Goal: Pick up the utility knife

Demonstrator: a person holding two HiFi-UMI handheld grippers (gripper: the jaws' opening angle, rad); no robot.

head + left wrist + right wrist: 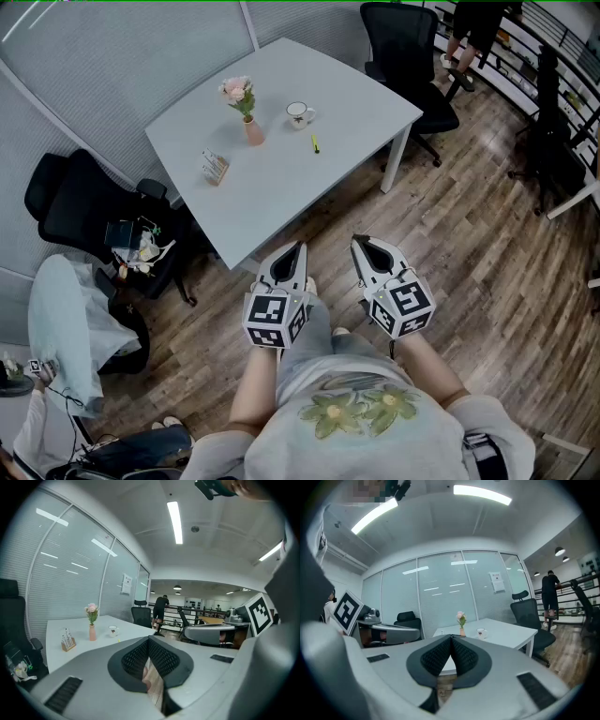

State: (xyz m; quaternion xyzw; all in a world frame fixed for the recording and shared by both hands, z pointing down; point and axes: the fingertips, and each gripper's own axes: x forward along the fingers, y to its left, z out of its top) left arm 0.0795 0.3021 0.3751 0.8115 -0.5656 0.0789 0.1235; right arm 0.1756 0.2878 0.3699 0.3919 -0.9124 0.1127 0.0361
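The utility knife (315, 143) is a small yellow-green sliver lying on the white table (366, 122), right of a pink vase of flowers (251, 127) and below a white cup (299, 113). In the left gripper view the knife (118, 640) shows as a faint yellow speck past the cup (112, 630). Both grippers are held close to my body, short of the table's near corner. My left gripper (298, 251) (149, 639) is shut with nothing in it. My right gripper (360, 246) (451, 638) is shut and empty too. The right gripper view shows the vase (461, 629) but hides the knife.
A small wooden card holder (215, 167) stands on the table's left part. A black office chair (412, 56) sits at the table's far right; another black chair (84, 206) with clutter sits at the left. A person (478, 23) stands by railings at the back. Wood floor lies between me and the table.
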